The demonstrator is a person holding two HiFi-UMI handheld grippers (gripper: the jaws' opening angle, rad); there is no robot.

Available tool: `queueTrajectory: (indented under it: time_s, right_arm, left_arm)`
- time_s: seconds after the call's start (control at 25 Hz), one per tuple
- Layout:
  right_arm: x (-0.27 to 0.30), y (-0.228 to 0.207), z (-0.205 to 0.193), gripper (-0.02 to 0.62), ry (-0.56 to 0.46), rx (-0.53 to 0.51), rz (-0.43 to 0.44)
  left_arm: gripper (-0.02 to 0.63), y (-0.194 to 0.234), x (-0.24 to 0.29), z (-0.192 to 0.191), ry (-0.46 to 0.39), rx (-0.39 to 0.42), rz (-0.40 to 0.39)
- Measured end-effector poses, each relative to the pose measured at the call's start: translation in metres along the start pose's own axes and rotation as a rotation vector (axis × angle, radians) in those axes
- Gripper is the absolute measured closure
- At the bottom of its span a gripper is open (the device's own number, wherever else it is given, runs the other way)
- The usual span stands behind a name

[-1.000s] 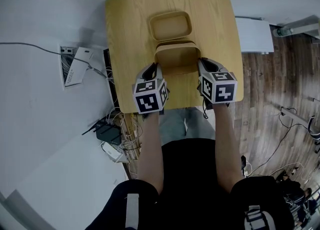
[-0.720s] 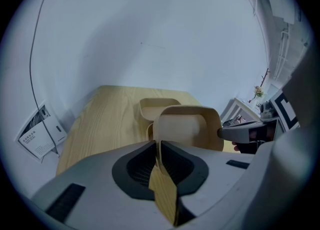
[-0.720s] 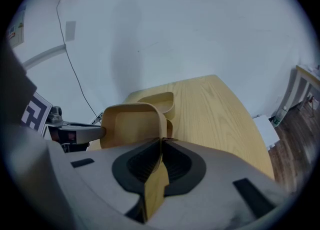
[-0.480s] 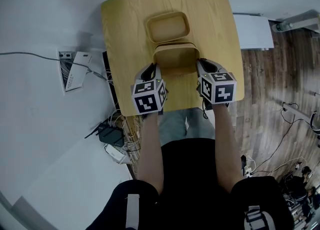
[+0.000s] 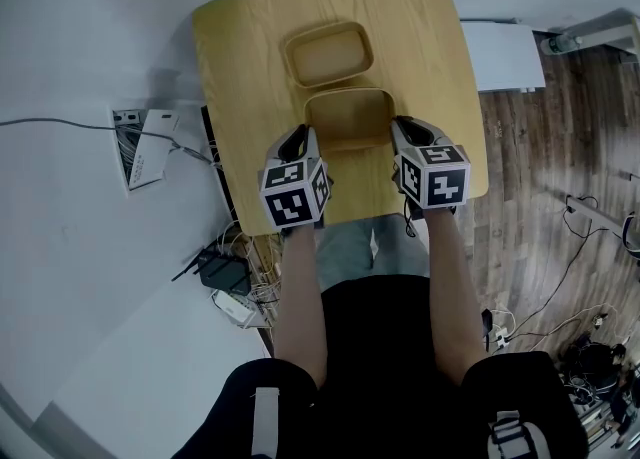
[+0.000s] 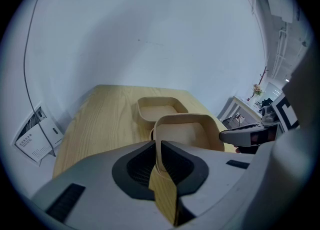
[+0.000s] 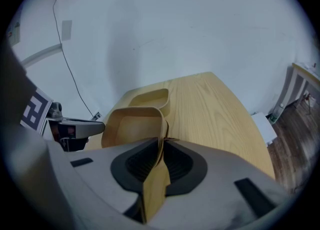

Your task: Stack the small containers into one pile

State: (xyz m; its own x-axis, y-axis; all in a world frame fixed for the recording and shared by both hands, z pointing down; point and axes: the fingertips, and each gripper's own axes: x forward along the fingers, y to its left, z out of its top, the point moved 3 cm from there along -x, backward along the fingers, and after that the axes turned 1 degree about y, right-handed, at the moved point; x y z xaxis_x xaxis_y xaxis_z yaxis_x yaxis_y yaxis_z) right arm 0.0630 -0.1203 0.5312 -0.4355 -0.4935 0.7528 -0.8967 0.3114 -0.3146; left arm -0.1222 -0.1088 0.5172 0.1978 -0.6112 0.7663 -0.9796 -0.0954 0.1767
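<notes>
Near tan rounded-rectangular wooden container (image 5: pixel 347 115) — centre of frame, gripped at both short sides.
The left gripper (image 5: pixel 303 134) has the container's left wall between its jaws; they have just been opening, yet the pads lie against the wall. The right gripper (image 5: pixel 403 127) is clamped on the right wall. A second tan wooden container (image 5: pixel 327 53) sits open side up just above it in the frame — touching or apart, cannot tell. Light wooden table (image 5: pixel 430 47) beneath both, upper middle; dark wood-plank floor (image 5: pixel 540 197) at right.
</notes>
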Motion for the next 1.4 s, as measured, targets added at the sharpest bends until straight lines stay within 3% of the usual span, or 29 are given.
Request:
queueTrajectory:
  time_s: [0.36,0.44,1.0,1.4]
  right_arm:
    - [-0.009,-0.004,0.028,0.556,-0.099,-0.046,-0.053]
    - [-0.009,-0.002,0.033,0.588,-0.113,-0.057,-0.058]
    - [0.008,-0.001,0.038,0.588,-0.095,-0.056,-0.043]
    - [0.020,-0.003,0.029,0.588,-0.038,-0.055,-0.045]
  left_arm:
    - [0.584,0.001,-0.002,0.017,-0.080,-0.008,-0.002]
    - [0.586,-0.001,-0.001,0.020,-0.081,-0.005,-0.008]
    - [0.604,0.001,0.011,0.031,-0.103,-0.012,-0.018]
    - [0.604,0.005,0.026,0.013,-0.012,-0.005,-0.008]
